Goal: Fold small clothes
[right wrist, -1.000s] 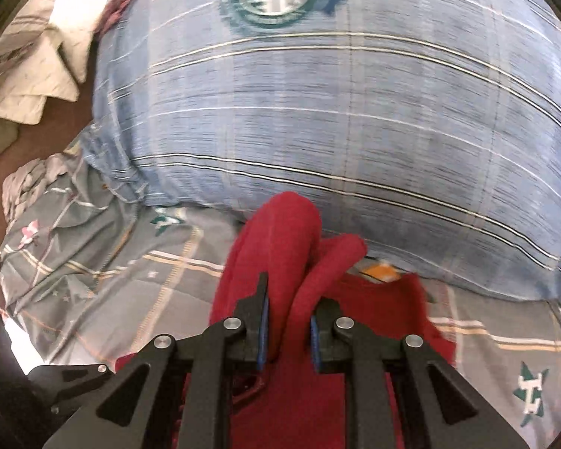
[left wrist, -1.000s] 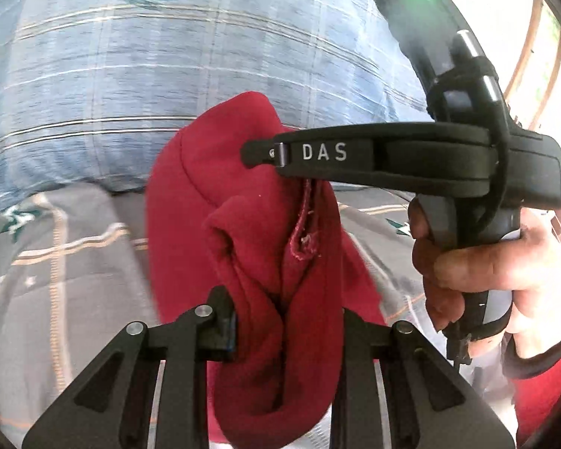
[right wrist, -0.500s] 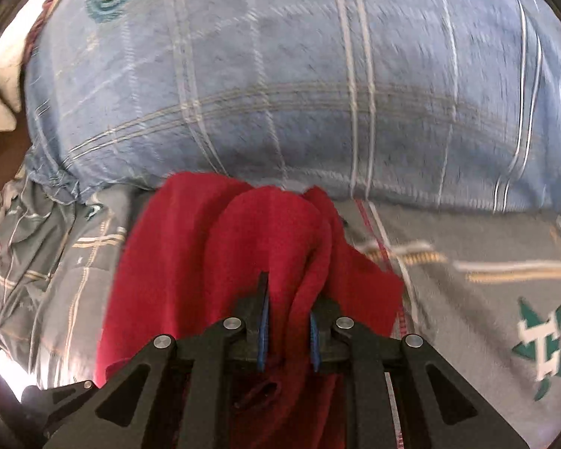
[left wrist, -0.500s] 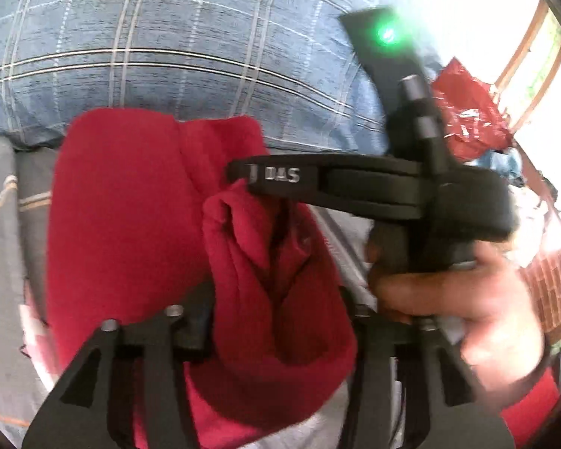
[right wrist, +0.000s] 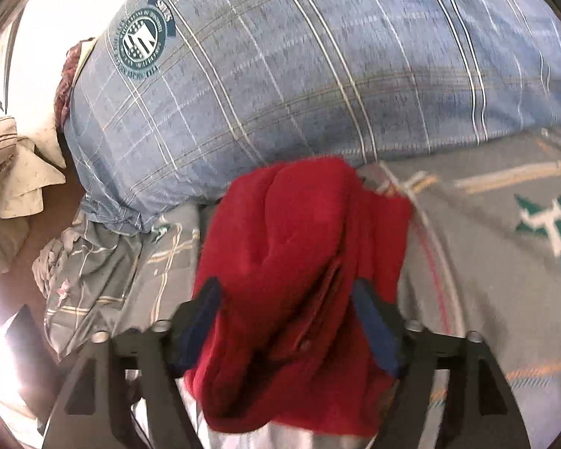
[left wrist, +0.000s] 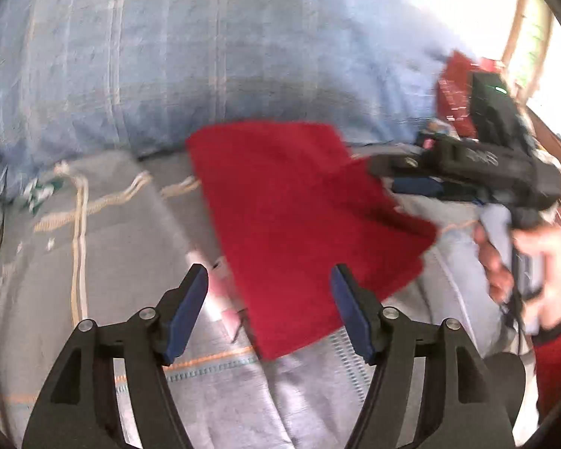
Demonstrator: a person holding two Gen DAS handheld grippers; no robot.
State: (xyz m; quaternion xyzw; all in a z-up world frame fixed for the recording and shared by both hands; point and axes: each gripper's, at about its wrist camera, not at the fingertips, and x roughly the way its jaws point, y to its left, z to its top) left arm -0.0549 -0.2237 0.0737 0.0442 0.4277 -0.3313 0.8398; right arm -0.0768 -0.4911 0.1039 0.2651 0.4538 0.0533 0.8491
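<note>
- Left gripper (left wrist: 269, 301) nearest in its own view, jaws just spread wide and pressing on nothing; near edge of the red fleece garment (left wrist: 299, 224) lying between and just beyond them.
- Right gripper (right wrist: 286, 318) jaws likewise just opened, red cloth bunched loosely in the gap (released, judging by the slack).
- Garment flat on the bed, long axis running away from the left jaws towards the pillow, slightly slanted; right gripper (left wrist: 407, 176) at its far right edge.
- Next fold judged best started from the near edge, closest to the left.
- Beneath, grey checked bedsheet (left wrist: 93, 262); beyond, blue plaid pillow (right wrist: 318, 75); bright window behind.
</note>
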